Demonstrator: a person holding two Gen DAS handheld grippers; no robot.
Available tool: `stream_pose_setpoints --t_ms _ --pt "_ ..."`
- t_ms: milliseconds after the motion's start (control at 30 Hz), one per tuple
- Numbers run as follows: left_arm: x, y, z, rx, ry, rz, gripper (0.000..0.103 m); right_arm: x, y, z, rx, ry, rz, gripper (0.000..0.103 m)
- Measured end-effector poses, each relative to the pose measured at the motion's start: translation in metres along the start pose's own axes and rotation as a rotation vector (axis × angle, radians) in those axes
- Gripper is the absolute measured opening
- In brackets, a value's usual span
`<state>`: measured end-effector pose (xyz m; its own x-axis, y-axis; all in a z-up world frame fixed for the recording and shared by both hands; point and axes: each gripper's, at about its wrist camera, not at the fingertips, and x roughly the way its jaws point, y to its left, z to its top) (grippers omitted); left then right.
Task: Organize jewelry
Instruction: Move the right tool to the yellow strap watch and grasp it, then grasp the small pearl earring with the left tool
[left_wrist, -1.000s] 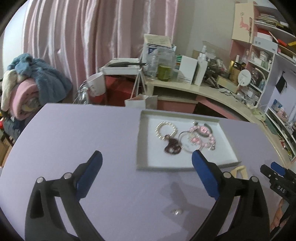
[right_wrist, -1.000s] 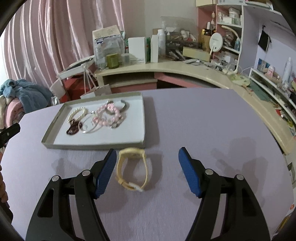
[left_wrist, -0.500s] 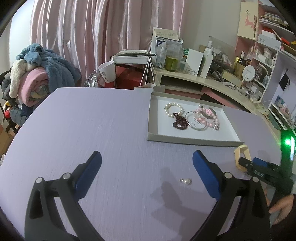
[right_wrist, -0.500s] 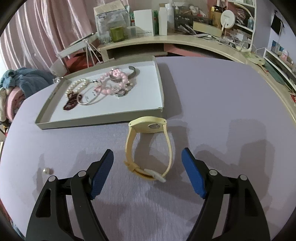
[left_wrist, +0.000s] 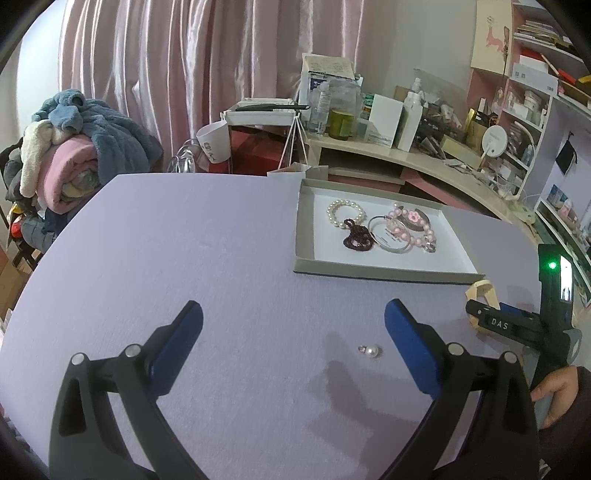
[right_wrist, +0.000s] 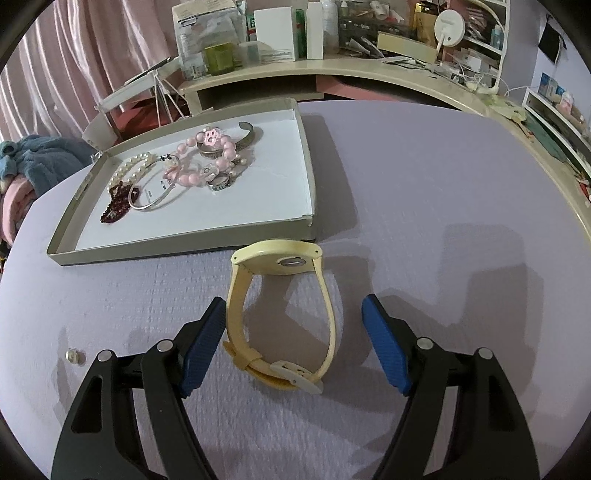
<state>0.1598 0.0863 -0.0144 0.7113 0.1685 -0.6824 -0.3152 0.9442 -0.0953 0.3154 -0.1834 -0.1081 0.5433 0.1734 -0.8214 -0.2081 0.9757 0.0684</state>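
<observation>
My right gripper stands spread wide over the yellow watch, whose strap loop lies between the blue pads without touching either; its jaws have just been opening. The watch rests on the purple table, just before the near wall of the tray. My left gripper is likewise released and grasps nothing; a pearl earring lies on the table near its right pad. The tray holds a pearl bracelet, pink beads, a bangle and a dark red string.
</observation>
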Motion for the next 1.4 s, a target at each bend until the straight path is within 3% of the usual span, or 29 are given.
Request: stream_pose_setpoints --t_ms 167,200,267,500,767,900,1133,1267,1333,1400 --pt "0.006 -0.006 -0.001 0.022 0.015 -0.014 0.099 0.004 0.001 0.003 -0.006 0.005 -0.004 0.076" --pt "0.006 -0.007 -0.002 0.029 0.018 -0.019 0.099 0.005 0.002 0.003 -0.008 0.007 -0.003 0.071" --pt "0.009 -0.012 -0.003 0.043 0.025 -0.03 0.099 0.002 0.005 0.003 -0.037 -0.004 0.004 0.041" --pt "0.029 -0.032 -0.015 0.103 0.084 -0.082 0.099 -0.022 0.005 -0.013 -0.016 -0.014 0.129 0.038" --pt "0.06 -0.052 -0.032 0.139 0.153 -0.097 0.098 -0.039 -0.005 -0.017 0.03 -0.023 0.144 0.038" --pt "0.075 -0.06 -0.035 0.167 0.147 -0.068 0.08 -0.041 -0.011 -0.016 0.054 -0.02 0.137 0.039" --pt "0.088 -0.066 -0.042 0.172 0.169 -0.051 0.07 -0.04 -0.015 -0.017 0.072 -0.011 0.127 0.039" --pt "0.09 -0.072 -0.044 0.197 0.165 -0.042 0.054 -0.036 -0.017 -0.017 0.085 0.003 0.126 0.039" --pt "0.09 -0.075 -0.045 0.204 0.159 -0.053 0.044 -0.035 -0.016 -0.017 0.087 0.005 0.128 0.039" --pt "0.09 -0.079 -0.045 0.219 0.155 -0.069 0.019 -0.035 -0.016 -0.016 0.086 0.005 0.13 0.039"
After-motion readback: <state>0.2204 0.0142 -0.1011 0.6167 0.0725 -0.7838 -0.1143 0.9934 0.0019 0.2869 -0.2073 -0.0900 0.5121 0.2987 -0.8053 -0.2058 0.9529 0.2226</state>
